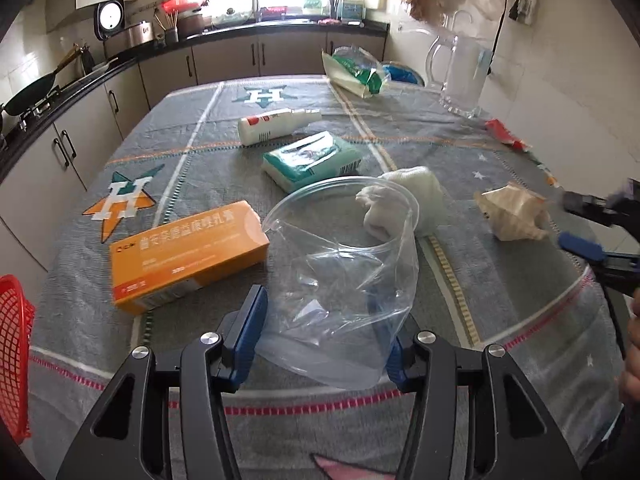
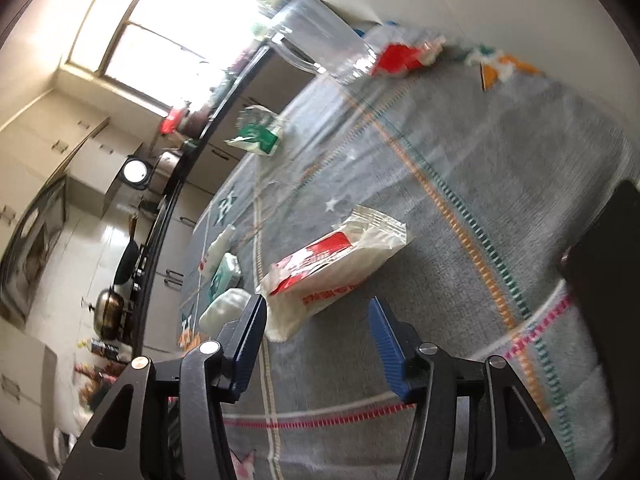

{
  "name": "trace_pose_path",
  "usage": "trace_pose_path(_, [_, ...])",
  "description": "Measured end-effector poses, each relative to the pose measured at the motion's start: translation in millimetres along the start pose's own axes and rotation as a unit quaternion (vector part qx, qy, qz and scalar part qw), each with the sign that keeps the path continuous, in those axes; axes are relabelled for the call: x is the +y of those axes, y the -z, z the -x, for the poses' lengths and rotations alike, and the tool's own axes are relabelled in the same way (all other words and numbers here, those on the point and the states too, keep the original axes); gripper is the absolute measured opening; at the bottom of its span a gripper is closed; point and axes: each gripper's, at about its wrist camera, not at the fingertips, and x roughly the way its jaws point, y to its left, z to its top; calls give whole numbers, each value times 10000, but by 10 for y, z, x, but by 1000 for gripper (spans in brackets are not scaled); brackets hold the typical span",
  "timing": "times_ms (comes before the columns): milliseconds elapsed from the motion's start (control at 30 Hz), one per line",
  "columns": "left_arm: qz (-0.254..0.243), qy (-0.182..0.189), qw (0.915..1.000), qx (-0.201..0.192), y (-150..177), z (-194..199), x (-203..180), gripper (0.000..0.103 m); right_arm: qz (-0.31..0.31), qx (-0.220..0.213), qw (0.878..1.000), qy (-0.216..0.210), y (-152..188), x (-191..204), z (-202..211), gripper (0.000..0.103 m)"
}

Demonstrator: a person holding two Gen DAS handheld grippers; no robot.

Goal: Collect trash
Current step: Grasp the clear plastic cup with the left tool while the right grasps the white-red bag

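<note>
Down at the bottom of the left wrist view, the left gripper (image 1: 326, 328) has its jaws around a clear plastic bag (image 1: 344, 276), though pad contact is unclear. Beyond it lie an orange box (image 1: 188, 256) and crumpled tissue (image 1: 404, 200). Across, the right gripper (image 2: 318, 328) stands apart, empty, before a red-and-white wrapper (image 2: 332, 268).

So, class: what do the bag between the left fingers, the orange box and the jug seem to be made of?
Bag: thin clear plastic film, glossy and creased. Orange box: probably printed cardboard, with sharp folded edges. Jug: clear and rigid, glass or hard plastic; cannot tell which.
</note>
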Motion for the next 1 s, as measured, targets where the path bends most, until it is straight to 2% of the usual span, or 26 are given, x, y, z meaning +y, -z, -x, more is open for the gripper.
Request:
trace_pose_path(200, [-121,68,9996,-261,39,186,-5,51,-361,133,9991,162,-164,58,-286,66])
trace_pose_path(400, [-38,134,9990,-415,66,271,73,51,101,152,9979,615,-220,399,-581,66])
trace_pose_path(500, [21,115,9989,-461,91,285,130,51,469,142,9960,753,-176,571,-734,58])
trace_pose_path(600, [88,98,9988,-481,125,297,188,51,846,19,9937,729,-97,702,-729,33])
trace_pose_path(667, [140,100,9987,-485,150,312,223,51,1013,-70,9924,696,-40,769,-664,13])
trace_pose_path(1000, [291,108,9976,-621,265,489,280,51,1475,-325,9879,346,365,804,-188,11])
